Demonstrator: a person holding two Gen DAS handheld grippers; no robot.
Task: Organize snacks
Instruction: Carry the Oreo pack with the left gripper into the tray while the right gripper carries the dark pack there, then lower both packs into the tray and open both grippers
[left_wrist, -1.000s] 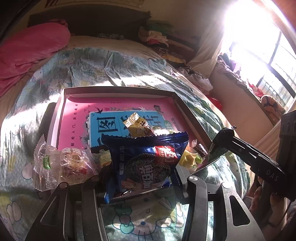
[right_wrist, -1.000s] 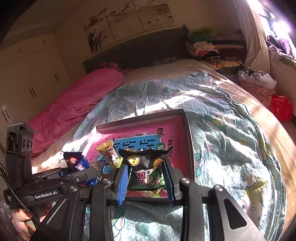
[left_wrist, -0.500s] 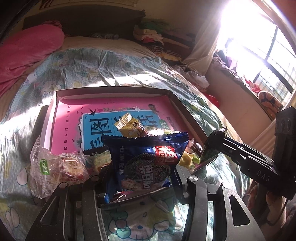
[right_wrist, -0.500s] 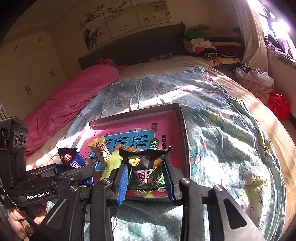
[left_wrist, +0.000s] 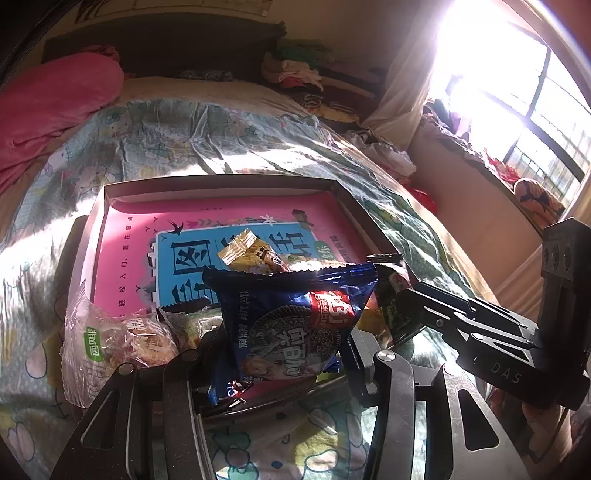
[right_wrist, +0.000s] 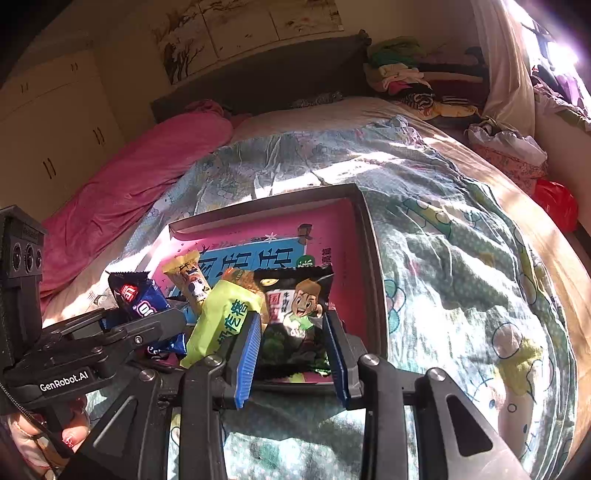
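A shallow dark box (left_wrist: 221, 182) with a pink and blue printed floor lies on the bed; it also shows in the right wrist view (right_wrist: 369, 236). My left gripper (left_wrist: 284, 354) is shut on a blue cookie packet (left_wrist: 291, 314) over the box's near edge. My right gripper (right_wrist: 293, 350) is shut on a black snack packet (right_wrist: 295, 306) with a cartoon boy, over the box's near right corner. A yellow packet (left_wrist: 247, 253) and a lime green packet (right_wrist: 225, 314) lie in the box. The left gripper with the blue packet (right_wrist: 138, 295) shows at the right view's left.
A clear bag of snacks (left_wrist: 114, 339) lies on the bedspread left of the box. A pink blanket (right_wrist: 140, 173) lies along the bed's left side. Piled clothes (left_wrist: 295, 74) sit by the headboard. A red bag (right_wrist: 554, 203) is beside the bed.
Both grippers have moved forward toward the box, each still holding its packet. The black packet has tipped so its printed front shows, and the lime green packet has come into view.
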